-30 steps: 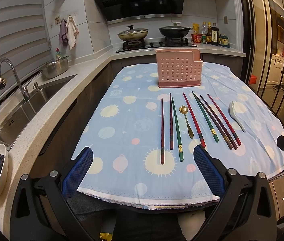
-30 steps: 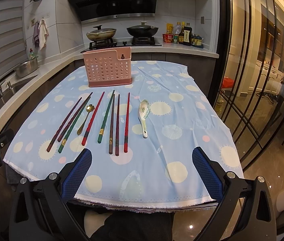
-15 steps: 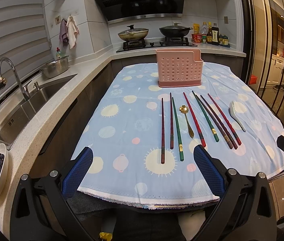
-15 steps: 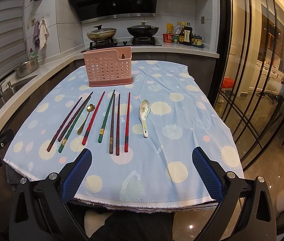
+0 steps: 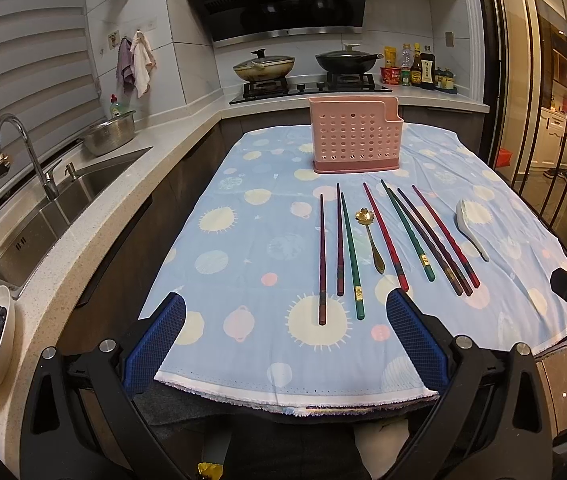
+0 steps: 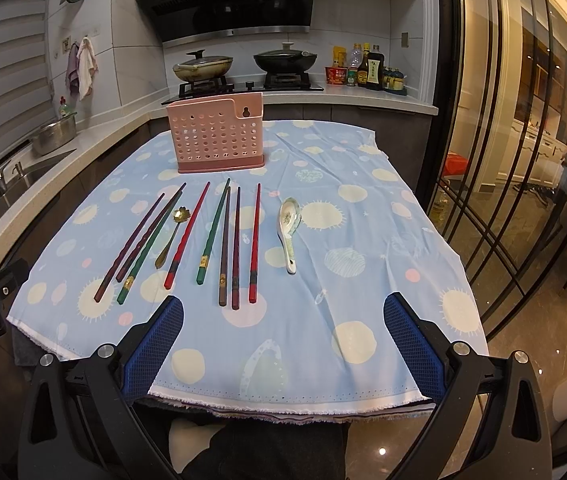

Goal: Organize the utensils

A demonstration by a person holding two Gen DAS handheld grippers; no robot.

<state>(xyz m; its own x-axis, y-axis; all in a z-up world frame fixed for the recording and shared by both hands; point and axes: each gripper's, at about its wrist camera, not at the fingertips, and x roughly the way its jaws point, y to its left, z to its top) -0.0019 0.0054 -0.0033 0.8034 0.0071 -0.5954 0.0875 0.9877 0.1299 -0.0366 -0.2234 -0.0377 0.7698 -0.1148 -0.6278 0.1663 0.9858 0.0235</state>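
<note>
Both claws — left claw [image 5: 285,316] and right claw [image 6: 283,318] — gaped empty, well short of the pink holder [image 6: 219,136]; chopsticks [image 6: 254,244] lay before it.

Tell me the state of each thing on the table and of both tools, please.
Left tool: open, holds nothing.
Right tool: open, holds nothing.
Pink basket: upright; inside not visible.
Chopsticks: flat on the cloth, loose, unsorted.
Gold spoon: flat among chopsticks.
White spoon: flat, apart, bowl up.
Tablecloth: spread flat.

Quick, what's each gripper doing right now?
Left gripper: open, holding nothing.
Right gripper: open, holding nothing.
</note>
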